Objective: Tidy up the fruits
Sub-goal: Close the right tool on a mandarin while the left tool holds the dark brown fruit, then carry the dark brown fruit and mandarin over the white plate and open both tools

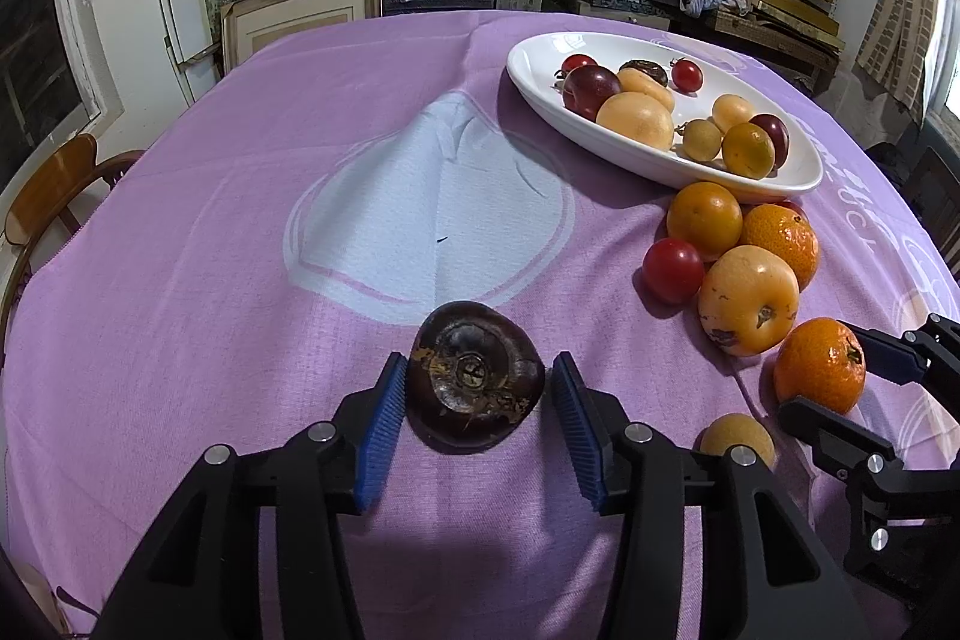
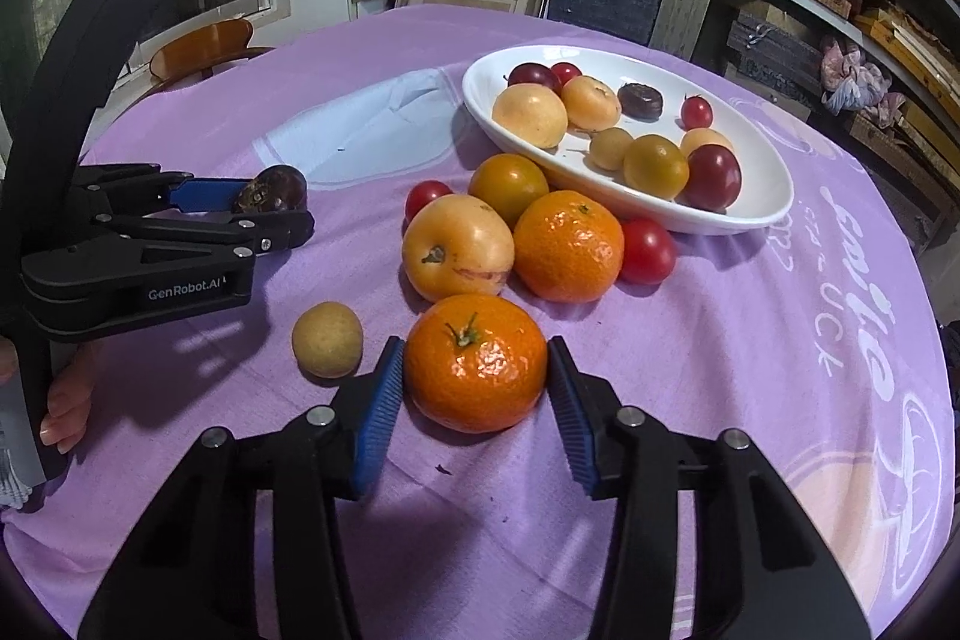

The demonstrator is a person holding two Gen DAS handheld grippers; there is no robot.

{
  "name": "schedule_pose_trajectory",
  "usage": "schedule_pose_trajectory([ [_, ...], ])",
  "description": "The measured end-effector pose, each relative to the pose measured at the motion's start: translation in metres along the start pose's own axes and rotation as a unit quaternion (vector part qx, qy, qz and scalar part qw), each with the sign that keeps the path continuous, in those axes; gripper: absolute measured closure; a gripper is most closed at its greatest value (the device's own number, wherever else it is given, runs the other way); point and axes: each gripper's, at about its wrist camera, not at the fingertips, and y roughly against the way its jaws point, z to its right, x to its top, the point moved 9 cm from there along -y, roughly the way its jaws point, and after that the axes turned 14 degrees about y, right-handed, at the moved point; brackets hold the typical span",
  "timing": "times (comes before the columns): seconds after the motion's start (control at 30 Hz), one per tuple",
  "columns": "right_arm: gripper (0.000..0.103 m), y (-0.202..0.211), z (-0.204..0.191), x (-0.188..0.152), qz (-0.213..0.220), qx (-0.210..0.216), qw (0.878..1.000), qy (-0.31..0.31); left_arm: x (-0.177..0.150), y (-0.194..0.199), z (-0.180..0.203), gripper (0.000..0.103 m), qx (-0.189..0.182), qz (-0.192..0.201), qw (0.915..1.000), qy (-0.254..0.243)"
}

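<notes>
Loose fruits (image 2: pixel 516 232) cluster on purple cloth beside part-filled white dish (image 2: pixel 750 214).

- Left claw (image 1: pixel 477 394): black frame, blue ribbed pads, angled downward; pads pressed on both flanks of a dark brown wrinkled fruit (image 1: pixel 474 376).
- Right claw (image 2: pixel 474 385): same build, angled downward; pads closed against a glossy orange tangerine (image 2: pixel 475 361).

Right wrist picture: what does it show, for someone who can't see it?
The right gripper squeezes an orange tangerine on a purple tablecloth. Behind it, loose fruit lies beside a white dish of fruit; the left gripper holds a dark fruit.
</notes>
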Motion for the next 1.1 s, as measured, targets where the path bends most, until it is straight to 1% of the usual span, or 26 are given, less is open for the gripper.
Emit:
schedule_pose_trajectory([
  [0.13,0.056,0.007,0.013,-0.001,0.01,-0.003,1.0,-0.018,0.0,0.0,0.0,0.054,-0.006,0.0,1.0,0.004],
  [0.2,0.056,0.013,0.019,0.0,0.018,-0.008,0.999,-0.026,0.0,0.001,0.0,0.058,-0.01,0.001,0.9999,0.009],
  [0.33,0.056,0.021,0.031,-0.002,0.028,-0.013,0.999,-0.044,0.0,0.002,0.001,0.058,-0.024,0.0,0.9997,0.01],
  [0.43,0.056,0.025,0.036,-0.003,0.03,-0.013,0.998,-0.052,0.0,0.005,0.005,0.058,-0.027,0.007,0.9996,0.001],
  [0.53,0.056,0.028,0.039,-0.004,0.034,-0.014,0.998,-0.055,0.001,0.006,0.004,0.058,-0.027,0.009,0.9996,0.004],
  [0.63,0.056,0.032,0.044,-0.003,0.04,-0.017,0.997,-0.061,0.003,0.011,0.003,0.058,-0.026,0.025,0.9994,0.003],
  [0.73,0.056,0.039,0.054,-0.005,0.05,-0.022,0.996,-0.073,0.005,0.016,0.011,0.058,-0.016,0.039,0.999,-0.017],
  [0.77,0.056,0.041,0.057,-0.004,0.053,-0.024,0.995,-0.078,0.007,0.018,0.014,0.058,-0.018,0.04,0.9988,-0.021],
  [0.9,0.056,0.054,0.08,0.0,0.066,-0.031,0.992,-0.099,0.027,0.021,0.031,0.058,-0.026,0.045,0.998,-0.036],
  [0.97,0.056,0.06,0.095,0.007,0.065,-0.048,0.992,-0.092,0.044,0.021,0.043,0.058,-0.033,0.048,0.9975,-0.04],
  [1.1,0.056,0.063,0.128,0.036,0.064,-0.081,0.992,-0.076,0.076,0.012,0.068,0.058,-0.05,0.05,0.9969,-0.035],
])
